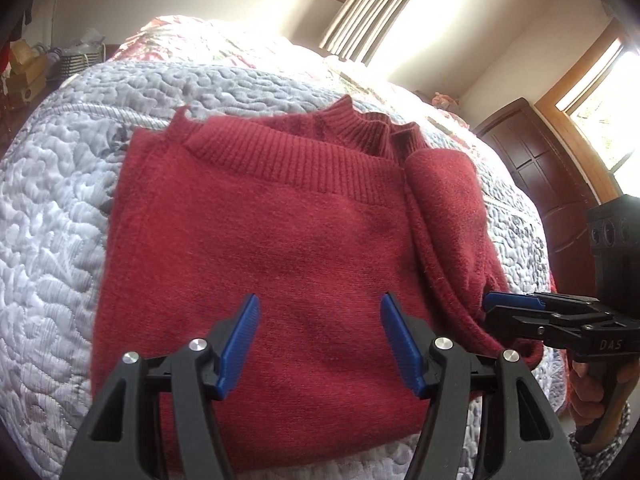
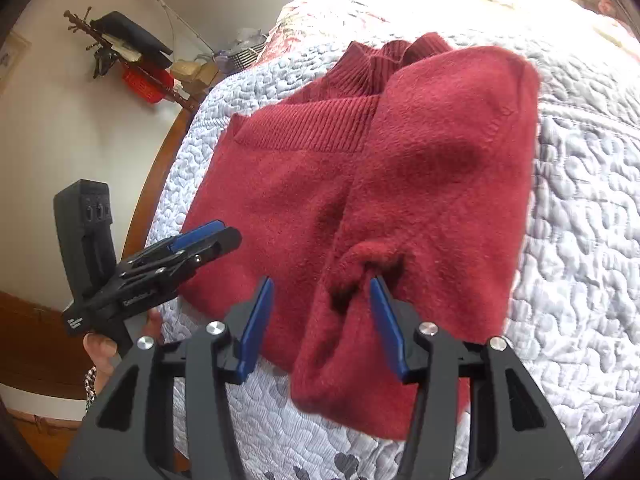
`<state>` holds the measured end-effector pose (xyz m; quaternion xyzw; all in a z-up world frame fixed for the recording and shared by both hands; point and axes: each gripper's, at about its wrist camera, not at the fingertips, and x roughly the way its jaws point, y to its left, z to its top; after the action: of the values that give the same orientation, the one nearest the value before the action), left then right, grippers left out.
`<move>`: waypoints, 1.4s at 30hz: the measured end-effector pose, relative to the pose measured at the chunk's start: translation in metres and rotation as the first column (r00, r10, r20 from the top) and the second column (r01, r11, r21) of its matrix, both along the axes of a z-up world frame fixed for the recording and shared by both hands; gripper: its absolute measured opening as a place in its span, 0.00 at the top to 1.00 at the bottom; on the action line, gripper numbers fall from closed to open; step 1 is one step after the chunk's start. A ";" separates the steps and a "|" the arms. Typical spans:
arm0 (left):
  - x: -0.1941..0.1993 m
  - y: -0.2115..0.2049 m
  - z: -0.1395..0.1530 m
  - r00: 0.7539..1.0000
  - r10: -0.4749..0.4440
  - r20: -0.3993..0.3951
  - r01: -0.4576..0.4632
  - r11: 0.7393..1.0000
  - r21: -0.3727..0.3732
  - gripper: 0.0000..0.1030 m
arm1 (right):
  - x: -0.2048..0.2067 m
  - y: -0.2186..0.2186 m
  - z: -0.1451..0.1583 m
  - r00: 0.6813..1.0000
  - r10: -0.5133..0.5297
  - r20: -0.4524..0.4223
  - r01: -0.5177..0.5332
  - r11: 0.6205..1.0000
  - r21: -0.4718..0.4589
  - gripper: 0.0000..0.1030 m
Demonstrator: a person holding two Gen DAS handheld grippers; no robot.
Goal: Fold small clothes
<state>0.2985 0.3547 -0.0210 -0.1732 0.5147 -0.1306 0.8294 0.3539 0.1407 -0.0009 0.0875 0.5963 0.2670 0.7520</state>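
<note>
Left wrist view: one red sweater (image 1: 280,248) is seen lying partly folded on the quilted bed (image 1: 52,240), its ribbed collar (image 1: 360,128) turned to the far side and its long axis running away from the camera. The left claw (image 1: 320,344) is held wide open over the near middle of the sweater, nothing between its blue pads (image 1: 240,344); whether the tips touch the knit cannot be told. At the right edge the right claw (image 1: 516,308) is seen side-on, its tip against the folded sleeve (image 1: 448,220), with a hand (image 1: 592,392) on its handle. Right wrist view: the same single sweater (image 2: 400,184) is spread on the bed (image 2: 580,260), collar far, sleeve (image 2: 440,160) folded lengthwise over the right part of the body. The right claw (image 2: 322,320) is open wide and empty, its right pad (image 2: 386,320) just at a puckered bunch in the sleeve directly ahead; the left claw (image 2: 208,236) is seen to the left at the sweater's near left edge, gripped by a hand (image 2: 104,352). Count: one garment, two claws, two hands partly shown. The right claw is judged nearer the loose sleeve end, so a tidy-up or the next crosswise fold would likely start there.
</note>
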 end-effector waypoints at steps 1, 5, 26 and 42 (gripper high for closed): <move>0.004 -0.006 -0.001 1.000 -0.006 -0.015 0.006 1.000 -0.020 0.39 | -0.002 -0.008 0.007 1.000 -0.014 0.019 0.015 1.000 -0.019 0.51; 0.022 -0.032 -0.016 0.995 -0.036 -0.095 0.026 0.994 -0.103 0.39 | -0.003 -0.046 0.015 0.996 -0.082 0.022 0.082 0.996 -0.027 0.50; 0.032 -0.079 -0.008 0.993 -0.085 -0.086 0.059 0.959 -0.276 0.40 | -0.038 -0.138 -0.046 0.988 -0.156 -0.014 0.155 0.984 -0.083 0.50; 0.054 -0.127 -0.024 0.990 -0.094 -0.107 0.058 0.952 -0.301 0.82 | -0.057 -0.160 -0.048 0.987 -0.155 -0.026 0.154 0.987 -0.049 0.50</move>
<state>0.3525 0.2281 -0.0449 -0.2835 0.5446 -0.2275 0.7558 0.2969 -0.0191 -0.0488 0.1198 0.6051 0.1924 0.7632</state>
